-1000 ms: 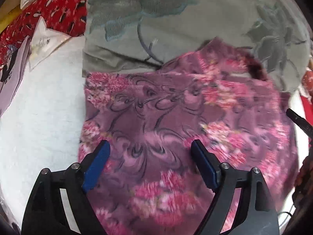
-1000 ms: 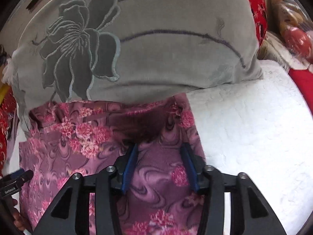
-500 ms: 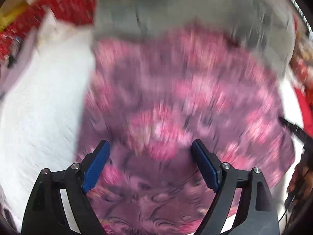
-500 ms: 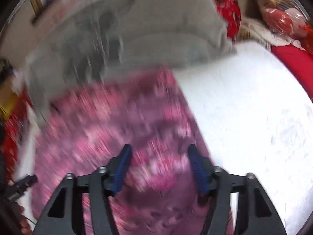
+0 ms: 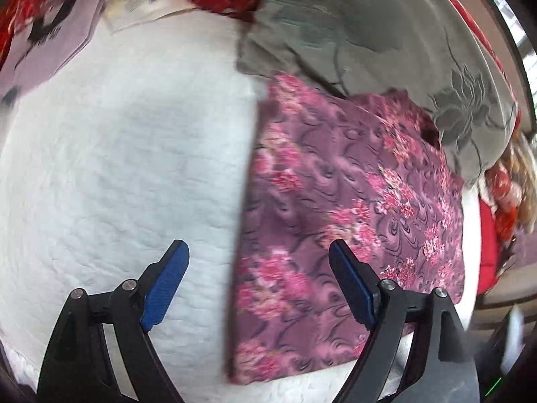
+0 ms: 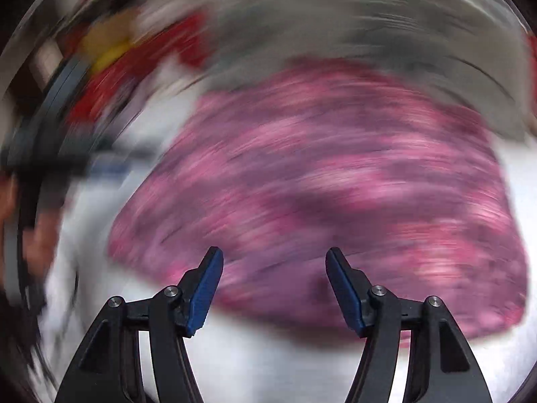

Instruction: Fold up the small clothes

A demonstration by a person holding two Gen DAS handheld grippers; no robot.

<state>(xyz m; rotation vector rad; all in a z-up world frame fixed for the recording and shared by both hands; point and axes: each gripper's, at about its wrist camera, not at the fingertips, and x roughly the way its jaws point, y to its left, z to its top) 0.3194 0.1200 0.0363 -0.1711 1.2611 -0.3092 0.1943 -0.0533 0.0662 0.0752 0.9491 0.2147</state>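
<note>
Unlabelled folded floral garment

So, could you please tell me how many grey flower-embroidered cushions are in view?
1: the grey cushion lies at the far edge of the white quilt, behind the purple floral garment. Others may be hidden.

Purple pink-floral garment; white quilt; grey pillow

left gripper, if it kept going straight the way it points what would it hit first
Probably the left edge of the purple floral garment, or the white quilted cover right beside it. The open left gripper straddles that edge, and depth is hard to judge.
</note>
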